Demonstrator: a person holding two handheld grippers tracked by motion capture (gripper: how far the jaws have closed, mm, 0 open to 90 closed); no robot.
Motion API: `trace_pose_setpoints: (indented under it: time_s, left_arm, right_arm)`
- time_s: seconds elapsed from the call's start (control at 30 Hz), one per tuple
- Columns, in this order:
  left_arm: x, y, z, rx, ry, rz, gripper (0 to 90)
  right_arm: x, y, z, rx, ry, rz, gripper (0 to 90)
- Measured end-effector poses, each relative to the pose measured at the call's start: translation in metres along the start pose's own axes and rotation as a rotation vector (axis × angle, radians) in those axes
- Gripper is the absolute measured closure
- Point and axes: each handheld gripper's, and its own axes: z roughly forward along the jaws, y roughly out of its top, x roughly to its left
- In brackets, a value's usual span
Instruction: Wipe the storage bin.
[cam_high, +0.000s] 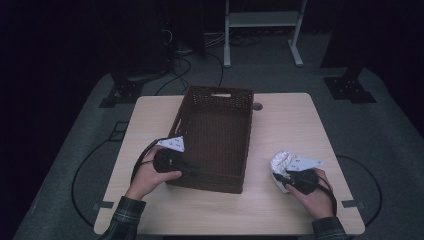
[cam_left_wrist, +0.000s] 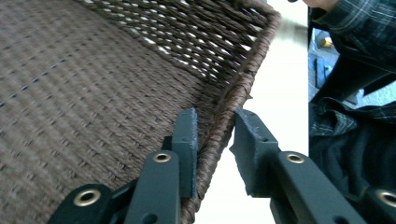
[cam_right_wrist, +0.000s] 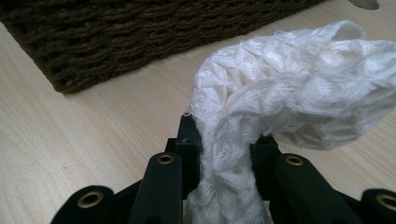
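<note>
- The basket (cam_high: 214, 137) stands mid-worktop (cam_high: 280, 205), nearer the left edge than the right, and looks bare inside; nothing has gone in yet, so I judge the job at an early stage.
- The white knit cloth (cam_high: 280, 164) is near the worktop's front right corner, well apart from the basket's right wall; in the right gripper view it seems raised off the wood rather than lying flat.
- The right gripper (cam_high: 291, 181) has its jaws clamped on the cloth's bunched lower part; the rest flops over above them.
- The left gripper (cam_high: 192, 169) straddles the basket's near-left wall, one jaw inside against the weave, the other outside with a gap showing, so not gripping yet.
- Left to do, probably: steady the basket, carry the cloth over its rim, release.
</note>
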Motion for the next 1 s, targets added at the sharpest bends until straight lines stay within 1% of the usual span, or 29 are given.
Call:
trace_pose_setpoints:
  time_s: [0.1, 0.17, 0.2, 0.3, 0.37, 0.4, 0.53, 0.63, 0.7, 0.8, 0.87, 0.97, 1.0]
  left_arm:
    - [-0.006, 0.008, 0.009, 0.016, -0.009, 0.021, 73.8]
    - [-0.008, 0.011, 0.012, 0.017, -0.011, 0.024, 75.5]
    - [-0.01, 0.016, 0.017, 0.024, -0.019, 0.034, 76.3]
    - [-0.013, 0.024, 0.027, 0.033, -0.03, 0.038, 78.4]
    - [-0.015, 0.031, 0.032, 0.045, -0.03, 0.041, 79.4]
    - [-0.016, 0.034, 0.035, 0.054, -0.029, 0.052, 79.7]
    - [-0.018, 0.045, 0.045, 0.069, -0.018, 0.062, 80.4]
    - [-0.018, 0.05, 0.052, 0.064, -0.024, 0.063, 80.4]
    - [-0.019, 0.054, 0.056, 0.058, -0.015, 0.057, 80.2]
    - [-0.019, 0.059, 0.058, 0.052, -0.013, 0.053, 79.0]
    - [-0.02, 0.062, 0.058, 0.039, -0.012, 0.05, 76.3]
    - [-0.022, 0.066, 0.061, 0.03, -0.014, 0.052, 75.9]
    - [-0.022, 0.067, 0.063, 0.034, -0.015, 0.053, 75.9]
  right_arm:
    - [0.0, 0.0, 0.0, -0.001, -0.002, 0.0, 71.4]
    - [0.0, 0.0, 0.0, 0.0, -0.003, 0.001, 71.3]
    - [0.0, 0.0, 0.0, 0.001, -0.003, 0.001, 71.3]
    - [0.0, 0.0, 0.0, 0.0, -0.003, 0.001, 71.3]
    - [0.0, 0.0, 0.0, 0.003, -0.006, 0.0, 71.3]
    - [0.0, 0.0, 0.0, 0.003, -0.006, 0.001, 71.4]
    - [0.0, 0.0, 0.0, 0.004, -0.007, 0.001, 71.4]
    - [0.0, 0.0, 0.0, 0.004, -0.007, 0.004, 71.3]
    - [0.0, -0.001, 0.0, 0.002, -0.009, 0.009, 71.3]
    - [-0.001, -0.001, 0.0, 0.004, -0.01, 0.007, 71.4]
    - [-0.001, -0.001, 0.0, 0.003, -0.01, 0.005, 71.4]
    - [-0.001, -0.001, -0.001, 0.004, -0.01, 0.007, 71.3]
    - [0.0, -0.001, -0.001, 0.006, -0.009, 0.011, 71.4]
